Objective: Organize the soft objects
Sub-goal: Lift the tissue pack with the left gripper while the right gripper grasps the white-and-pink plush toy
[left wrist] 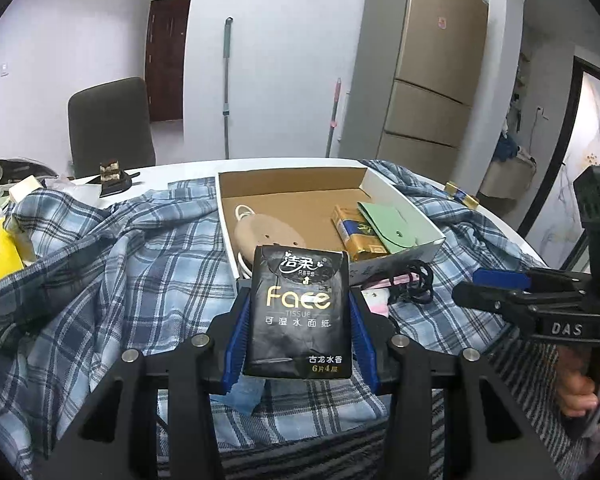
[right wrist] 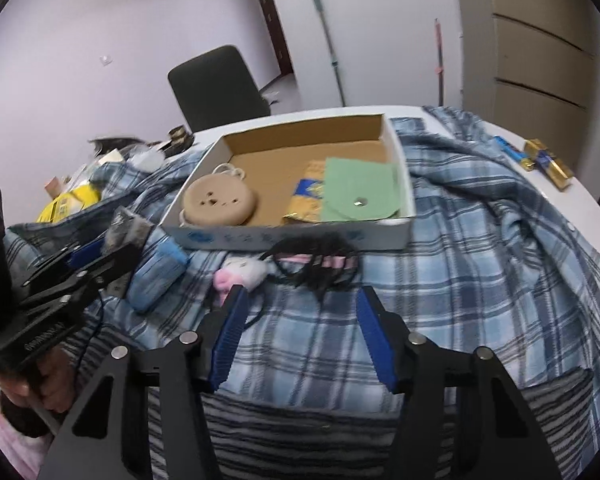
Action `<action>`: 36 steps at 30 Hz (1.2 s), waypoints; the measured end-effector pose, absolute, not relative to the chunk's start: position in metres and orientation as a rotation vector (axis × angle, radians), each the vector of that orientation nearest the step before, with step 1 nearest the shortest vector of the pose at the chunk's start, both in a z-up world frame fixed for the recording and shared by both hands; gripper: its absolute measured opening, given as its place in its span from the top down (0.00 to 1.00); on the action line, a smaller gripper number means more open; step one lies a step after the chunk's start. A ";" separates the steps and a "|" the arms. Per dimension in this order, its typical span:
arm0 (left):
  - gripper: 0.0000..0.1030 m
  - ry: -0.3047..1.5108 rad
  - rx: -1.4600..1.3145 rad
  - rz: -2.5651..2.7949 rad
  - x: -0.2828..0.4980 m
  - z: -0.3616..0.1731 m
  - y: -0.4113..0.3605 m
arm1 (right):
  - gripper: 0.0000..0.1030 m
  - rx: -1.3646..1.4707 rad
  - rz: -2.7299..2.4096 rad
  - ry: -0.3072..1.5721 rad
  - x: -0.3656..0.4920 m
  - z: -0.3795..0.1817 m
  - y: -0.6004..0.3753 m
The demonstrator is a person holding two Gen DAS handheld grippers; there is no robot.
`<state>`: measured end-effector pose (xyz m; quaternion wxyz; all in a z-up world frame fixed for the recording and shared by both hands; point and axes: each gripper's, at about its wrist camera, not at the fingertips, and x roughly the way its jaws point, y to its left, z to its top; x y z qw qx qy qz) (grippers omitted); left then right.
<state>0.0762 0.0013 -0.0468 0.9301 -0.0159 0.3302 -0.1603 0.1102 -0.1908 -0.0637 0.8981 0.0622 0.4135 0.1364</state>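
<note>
My left gripper (left wrist: 298, 314) is shut on a black "Face" tissue pack (left wrist: 300, 312) and holds it above the plaid cloth (left wrist: 140, 272), just in front of the cardboard box (left wrist: 380, 184). The box holds a beige round pad (right wrist: 219, 202), a gold packet (right wrist: 306, 196) and a green pouch (right wrist: 360, 192). My right gripper (right wrist: 300, 336) is open and empty above the plaid cloth (right wrist: 480, 260), near a black cable (right wrist: 316, 264) and a small pink-and-white plush (right wrist: 240, 276). It also shows in the left wrist view (left wrist: 496, 288). A blue pack (right wrist: 158, 274) lies to the left.
A gold and blue packet (right wrist: 546, 162) lies on the white table (right wrist: 588, 200) at the right. Clutter with a yellow package (right wrist: 68, 204) sits at the left. A dark chair (right wrist: 216, 84) stands behind the table. A fridge (left wrist: 432, 60) stands at the back right.
</note>
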 end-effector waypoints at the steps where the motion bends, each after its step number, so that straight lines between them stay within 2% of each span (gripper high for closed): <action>1: 0.53 0.671 -0.032 -0.334 0.076 -0.048 0.000 | 0.47 0.124 0.279 0.863 0.111 -0.064 -0.187; 13: 0.53 0.612 -0.132 -0.222 0.069 -0.044 0.028 | 0.47 0.023 0.293 0.923 0.130 -0.070 -0.131; 21: 0.53 0.530 -0.096 -0.214 0.054 -0.035 0.023 | 0.47 -0.035 0.294 0.998 0.151 -0.084 -0.108; 26: 0.53 0.484 -0.085 -0.191 0.048 -0.030 0.024 | 0.58 -0.038 0.280 1.057 0.162 -0.095 -0.106; 30: 0.53 0.501 -0.090 -0.199 0.051 -0.031 0.024 | 0.60 -0.038 0.256 1.071 0.169 -0.098 -0.105; 36: 0.53 0.509 -0.083 -0.232 0.052 -0.034 0.021 | 0.69 -0.030 0.248 1.064 0.169 -0.098 -0.105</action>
